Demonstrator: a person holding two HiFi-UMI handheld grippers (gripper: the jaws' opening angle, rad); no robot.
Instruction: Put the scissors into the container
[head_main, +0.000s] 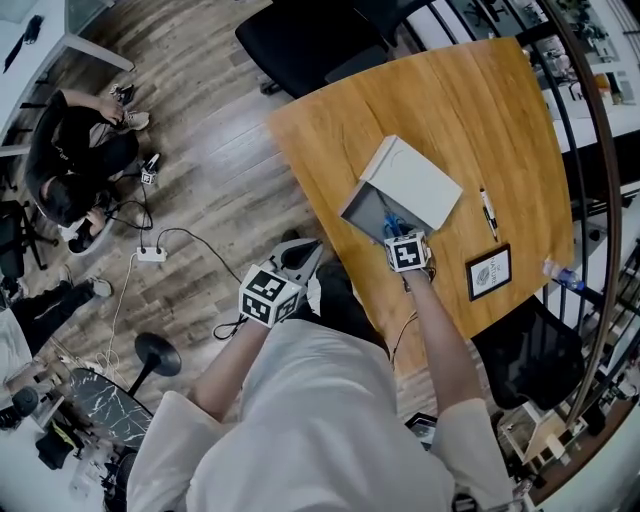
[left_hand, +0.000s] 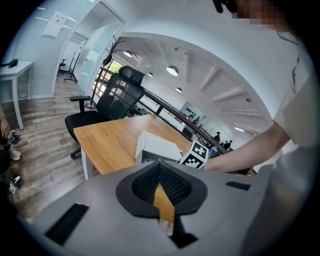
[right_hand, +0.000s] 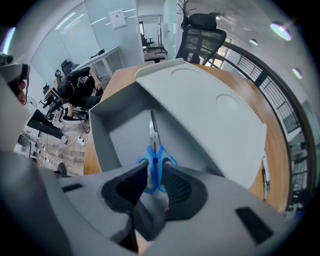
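Hanging beside the person's body over the wooden floor (head_main: 200, 200), clear of the tabletop (head_main: 330, 130), the left claw (left_hand: 160, 170) has its jaws brought together at the tips with nothing caught between them; its own view looks across the wood toward the box. To the right of it, on the tabletop near the person's side, sits the grey container (right_hand: 107, 130), open, its pale lid (right_hand: 210, 120) tipped back and leaning away from the opening. The right claw (right_hand: 156, 175) is poised at the container's near edge, jaws clamped on the blue handles of the scissors (right_hand: 155, 160). The closed blades point ahead of the claw into the container's hollow, between its left wall and the raised lid; whether the tips touch the bottom cannot be told. Further right, apart from the container, a pen (head_main: 488, 213) lies on the tabletop, and a small dark-framed card (head_main: 489, 272) lies just nearer the person than the pen.
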